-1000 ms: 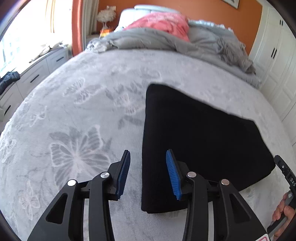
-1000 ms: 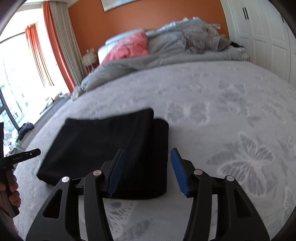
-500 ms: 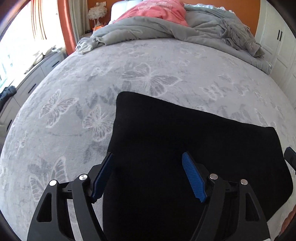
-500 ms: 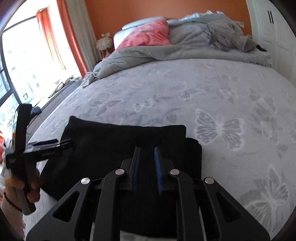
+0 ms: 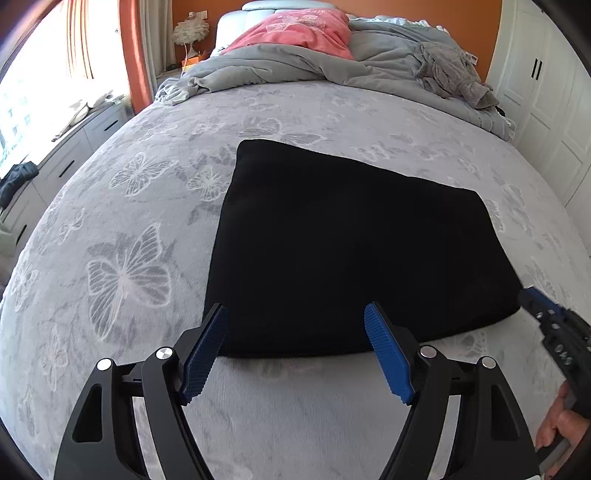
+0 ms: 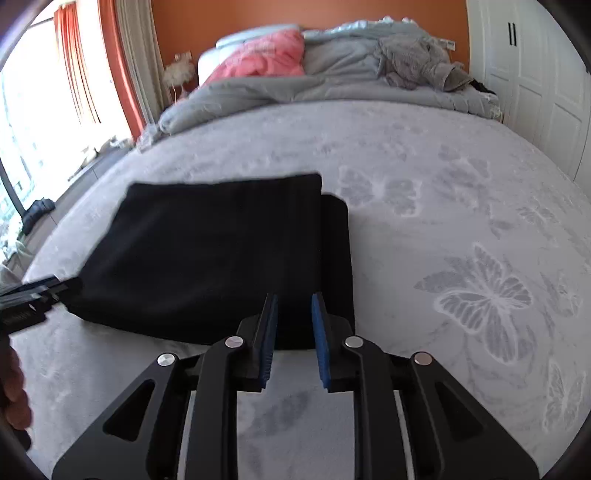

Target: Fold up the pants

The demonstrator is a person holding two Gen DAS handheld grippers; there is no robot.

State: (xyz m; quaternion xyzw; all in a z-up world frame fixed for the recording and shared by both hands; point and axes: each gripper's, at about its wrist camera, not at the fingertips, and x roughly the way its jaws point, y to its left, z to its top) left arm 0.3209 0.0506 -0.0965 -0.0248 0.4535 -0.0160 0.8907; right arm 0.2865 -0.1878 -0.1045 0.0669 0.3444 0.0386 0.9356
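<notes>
**Folded black pants on the butterfly bedspread**

Nearest the left wrist camera, the left claw stands wide open, its blue pads spread apart and empty, just short of the near edge of the pants. At the right edge of that view the right claw shows beside the pants' near right corner, a hand gripping its handle.

From the right wrist camera, the right claw has its pads narrowly parted with nothing between them, poised at the near right corner of the pants. The pants lie as a flat, folded black rectangle on the bed, a lower layer peeking out along the right side.

Farther back, a rumpled grey duvet is heaped across the head of the bed, with a pink pillow on it and a grey garment to the right. White wardrobe doors line the right wall.
</notes>
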